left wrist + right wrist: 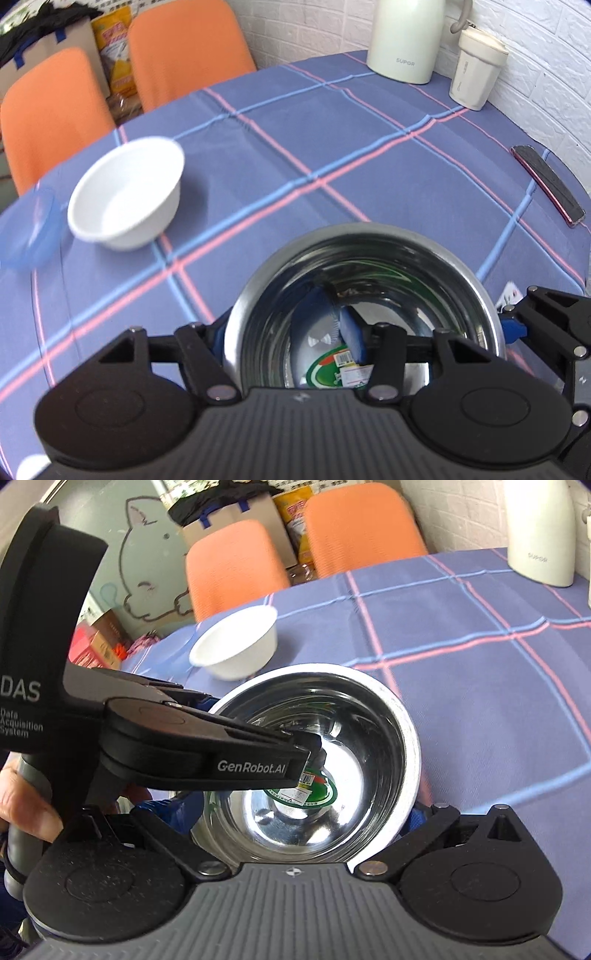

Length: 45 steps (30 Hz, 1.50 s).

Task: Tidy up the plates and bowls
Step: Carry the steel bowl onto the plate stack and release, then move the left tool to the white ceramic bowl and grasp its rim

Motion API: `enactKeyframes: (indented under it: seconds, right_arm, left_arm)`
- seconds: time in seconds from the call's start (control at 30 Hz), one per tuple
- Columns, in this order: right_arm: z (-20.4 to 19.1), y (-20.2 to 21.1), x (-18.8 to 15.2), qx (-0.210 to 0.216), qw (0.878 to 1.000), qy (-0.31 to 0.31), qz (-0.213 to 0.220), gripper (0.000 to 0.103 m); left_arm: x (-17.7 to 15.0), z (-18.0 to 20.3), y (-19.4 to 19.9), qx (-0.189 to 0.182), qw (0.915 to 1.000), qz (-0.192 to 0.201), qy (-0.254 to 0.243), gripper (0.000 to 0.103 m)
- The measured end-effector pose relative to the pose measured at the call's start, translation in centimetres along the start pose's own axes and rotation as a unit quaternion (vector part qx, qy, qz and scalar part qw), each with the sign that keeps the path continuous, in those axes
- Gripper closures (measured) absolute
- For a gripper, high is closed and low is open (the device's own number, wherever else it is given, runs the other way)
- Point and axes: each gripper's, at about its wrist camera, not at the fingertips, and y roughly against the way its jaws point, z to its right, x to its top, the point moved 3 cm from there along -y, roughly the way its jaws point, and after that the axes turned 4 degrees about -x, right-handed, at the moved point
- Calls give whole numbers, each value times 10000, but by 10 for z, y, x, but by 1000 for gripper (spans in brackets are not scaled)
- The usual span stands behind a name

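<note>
The left gripper [291, 332] pinches the steel bowl's [388, 258] rim at nine o'clock, while the right gripper's [306, 812] wide jaws straddle it; the white bowl [125, 192] lies toward ten o'clock.

Mid table open, edges cluttered
White bowl [125, 192] + blue dish [27, 232] at left edge; kettle [404, 38], cup [476, 68] far-right corner; phone [546, 182] right edge.

the steel bowl [369, 295] sits on the table [369, 166]; beyond it to the left stands the white bowl [125, 192], the kettle [404, 37] far behind.
</note>
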Motion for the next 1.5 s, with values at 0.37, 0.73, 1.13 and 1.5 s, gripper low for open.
enactKeyframes:
  seconds: [0.37, 0.73, 1.13, 1.5]
  right_arm:
    - [-14, -10, -23, 130, 9995, 98, -259, 12]
    - [8, 38, -13, -5, 9991, -107, 417, 13]
    - [11, 34, 10, -319, 9962, 291, 761, 13]
    - [-3, 2, 59, -423, 9882, 1302, 683, 13]
  left_arm:
    - [-20, -9, -4, 56, 9999, 84, 67, 34]
    - [-16, -49, 80, 434, 9918, 1123, 418, 11]
    - [-44, -126, 101, 1114, 9828, 1087, 994, 7]
    - [-24, -167, 82, 839, 9804, 1100, 1399, 7]
